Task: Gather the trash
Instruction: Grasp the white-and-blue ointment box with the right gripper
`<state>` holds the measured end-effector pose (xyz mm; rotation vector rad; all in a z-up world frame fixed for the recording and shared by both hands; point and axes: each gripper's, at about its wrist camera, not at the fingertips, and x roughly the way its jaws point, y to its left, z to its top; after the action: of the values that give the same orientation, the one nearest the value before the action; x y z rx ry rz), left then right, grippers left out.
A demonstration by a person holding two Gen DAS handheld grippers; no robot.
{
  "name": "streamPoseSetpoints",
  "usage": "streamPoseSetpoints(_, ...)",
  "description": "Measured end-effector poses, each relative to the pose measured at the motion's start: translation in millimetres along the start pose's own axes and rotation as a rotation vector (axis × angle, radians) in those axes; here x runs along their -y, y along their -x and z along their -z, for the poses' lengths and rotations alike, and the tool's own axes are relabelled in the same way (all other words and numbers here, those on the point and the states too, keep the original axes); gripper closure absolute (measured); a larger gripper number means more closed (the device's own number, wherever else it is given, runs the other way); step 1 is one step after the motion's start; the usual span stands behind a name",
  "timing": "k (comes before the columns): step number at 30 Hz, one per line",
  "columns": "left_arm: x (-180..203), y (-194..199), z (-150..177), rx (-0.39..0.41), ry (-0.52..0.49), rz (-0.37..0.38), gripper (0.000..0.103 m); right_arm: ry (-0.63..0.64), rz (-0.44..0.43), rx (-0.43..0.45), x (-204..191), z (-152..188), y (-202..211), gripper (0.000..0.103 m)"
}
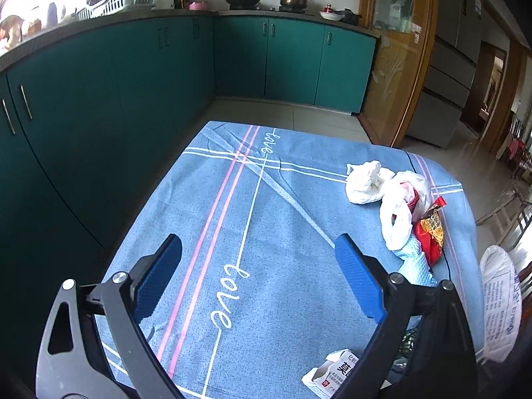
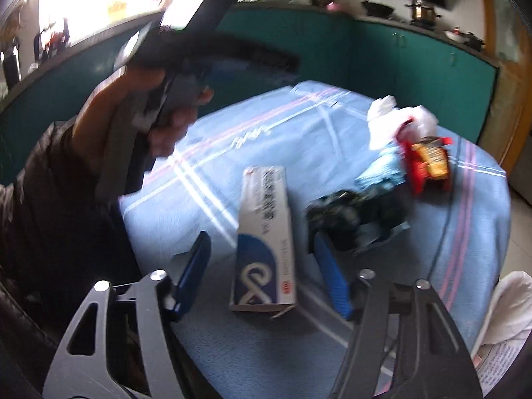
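Between the spread blue fingers [image 2: 327,276] of the right gripper [image 2: 262,266] lies a white-and-blue carton [image 2: 264,242], flat on the blue tablecloth [image 2: 206,339] and touched by neither pad. It looks light, thin-walled and probably empty, so it should crush easily; a gentle pinch across its long side walls seems safest. Beyond it sit a dark crumpled wrapper [image 2: 352,209], a red snack packet [image 2: 427,163] and white tissue [image 2: 385,116], all soft and slippery-looking. Farther left, the left gripper [image 1: 259,276] hangs wide open over bare cloth, holding nothing. A white sack [image 2: 505,319] stands at the table's right edge.
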<state>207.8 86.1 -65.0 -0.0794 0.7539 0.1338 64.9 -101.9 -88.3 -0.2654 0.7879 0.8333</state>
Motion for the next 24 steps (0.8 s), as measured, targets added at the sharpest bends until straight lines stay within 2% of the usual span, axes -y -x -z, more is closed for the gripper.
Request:
streamPoseSetpoints(4, 5, 1, 2, -0.002, -0.023, 0.002, 0.010, -0.004, 0.034, -0.061, -3, -1, -22, 0.041)
streamPoseSetpoints(6, 6, 0, 3, -0.006, -0.028, 0.005, 0.010, -0.008, 0.024, -0.073, -3, 2, -26, 0.043)
streamPoseSetpoints(7, 6, 0, 3, -0.006, -0.029, 0.005, 0.010, -0.007, 0.017, -0.072, -4, 3, -27, 0.055)
streamPoseSetpoints(8, 6, 1, 3, -0.003, -0.029, 0.003, 0.010, -0.007, 0.002, -0.069, -6, 2, -28, 0.062)
streamPoseSetpoints(9, 5, 2, 3, 0.001, -0.027, 0.000, 0.010, -0.005, -0.004, -0.065, -7, 2, -29, 0.062)
streamPoseSetpoints(12, 0, 4, 3, 0.013, -0.015, -0.012, 0.010, 0.009, -0.013, -0.031, -11, 0, -22, 0.065)
streamPoseSetpoints(16, -13, 7, 1, 0.031, 0.048, -0.029, 0.010, -0.053, 0.000, 0.102, 7, -6, 10, 0.065)
streamPoseSetpoints(18, -21, 8, 0, 0.035, 0.086, -0.025, 0.010, -0.116, 0.039, 0.175, 24, -6, 30, 0.065)
streamPoseSetpoints(21, -26, 5, 1, 0.016, 0.118, 0.009, 0.010, -0.295, 0.168, 0.255, 68, 1, 58, 0.065)
streamPoseSetpoints(24, -17, 0, 5, -0.036, 0.092, 0.065, 0.010, -0.441, 0.320, 0.224, 104, 14, 64, 0.065)
